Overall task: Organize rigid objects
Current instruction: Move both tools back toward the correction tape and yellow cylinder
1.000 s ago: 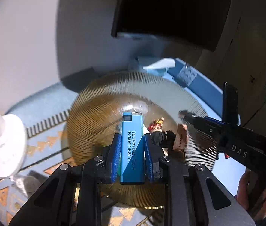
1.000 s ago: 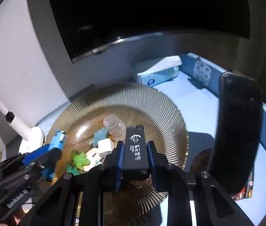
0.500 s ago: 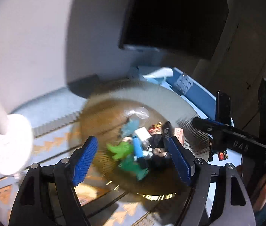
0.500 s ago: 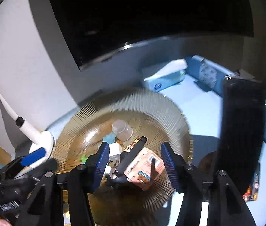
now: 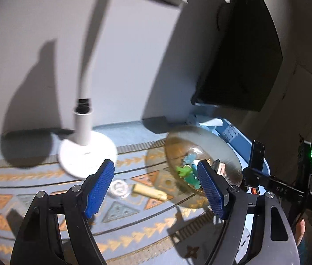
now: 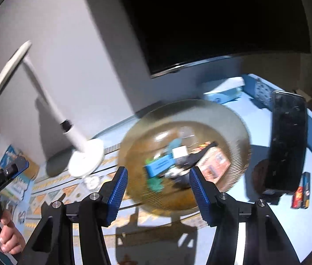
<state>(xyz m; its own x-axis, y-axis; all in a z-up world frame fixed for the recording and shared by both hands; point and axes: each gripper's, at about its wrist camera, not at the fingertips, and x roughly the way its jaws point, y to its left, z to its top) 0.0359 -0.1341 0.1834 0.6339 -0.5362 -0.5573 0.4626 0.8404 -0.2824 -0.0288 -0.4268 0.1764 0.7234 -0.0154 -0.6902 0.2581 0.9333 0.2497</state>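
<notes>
Both tools are empty. The left gripper (image 5: 154, 188) stands with its blue pads wide apart and nothing between them; the right gripper (image 6: 158, 193) is parted somewhat less, also with nothing in its grasp.

Beyond the right gripper's fingers sits the ribbed amber bowl (image 6: 233, 119), and most of the sorting seems done: inside it lie a blue lighter (image 6: 159, 165), a dark stick-shaped item (image 6: 202, 151), a peach-coloured packet (image 6: 215, 165), a white block (image 6: 179, 152) and some green and teal toys (image 6: 156, 184), all piled near the bowl's centre.

What looks left lies outside the bowl, on the patterned cloth (image 5: 133, 225) toward the near left side of the surface: a pale yellow stick (image 5: 150, 192) just beside the bowl's rim and a round silvery disc (image 5: 119, 188) near the white lamp base (image 5: 87, 152). The left gripper hangs over this stretch, so I judge one of these to be its next pick.

Only the left view shows the yellow stick clearly. Only the right view shows the dark phone (image 6: 288, 141) propped near the right edge, small coloured boxes (image 6: 301, 191) beside it, and the tissue box (image 6: 224, 90) at the far edge
</notes>
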